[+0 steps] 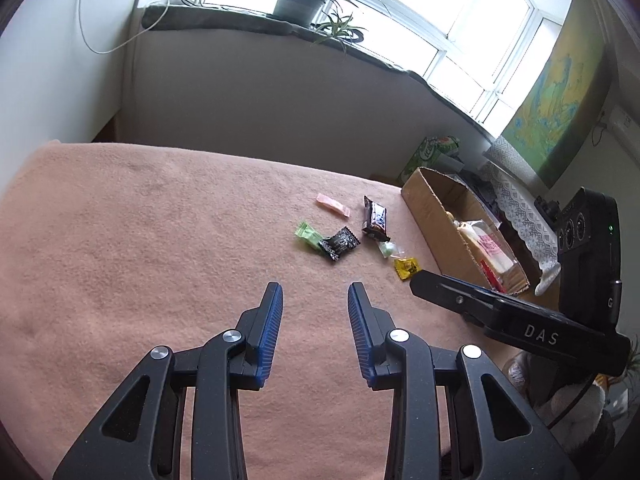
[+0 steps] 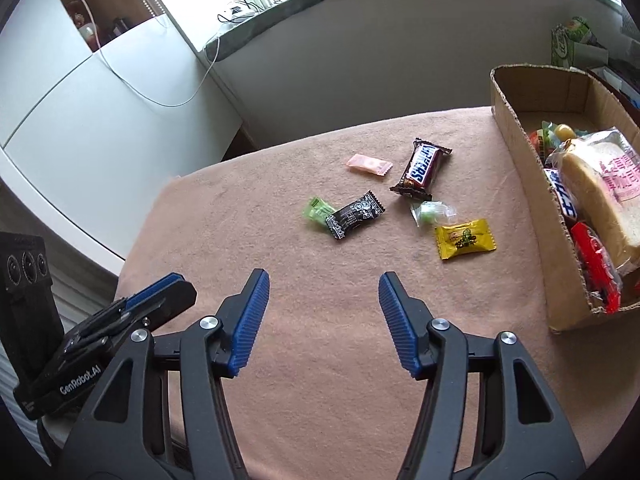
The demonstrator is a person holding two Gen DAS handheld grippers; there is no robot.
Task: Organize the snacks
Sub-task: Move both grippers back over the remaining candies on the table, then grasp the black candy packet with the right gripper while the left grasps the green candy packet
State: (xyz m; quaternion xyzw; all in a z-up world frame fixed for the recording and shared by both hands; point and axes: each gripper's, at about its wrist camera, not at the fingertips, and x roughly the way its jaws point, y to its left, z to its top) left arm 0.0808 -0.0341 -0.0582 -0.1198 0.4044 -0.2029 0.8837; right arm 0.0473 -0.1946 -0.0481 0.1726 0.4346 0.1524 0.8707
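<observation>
Right wrist view: the surface point(image 2: 280, 360), covered in a peach-pink cloth, fills most of the picture. At its right edge stands an open cardboard box point(image 2: 516, 128) holding a bag of sliced bread point(image 2: 600, 192), a red packet point(image 2: 592, 264) and other wrapped snacks.

The right tool point(image 2: 324, 284) hangs over bare cloth with its blue-padded jaws spread apart and nothing between them. The left tool point(image 1: 315, 294) is at the lower left of this view and partly hidden; in its own view its jaws stand apart, narrower than the right tool's, also empty and above bare cloth.

Six loose snacks lie on the cloth ahead of both tools, near the box. The chocolate bar point(image 2: 420, 168) in a brown wrapper is the biggest. Just nearer lies a yellow sweet point(image 2: 466, 239), and between those two a clear-wrapped green sweet point(image 2: 430, 212). To the left, a black packet point(image 2: 356, 214) overlaps a light green packet point(image 2: 318, 209). A small pink packet point(image 2: 369, 164) lies farthest back, apart from the rest.
</observation>
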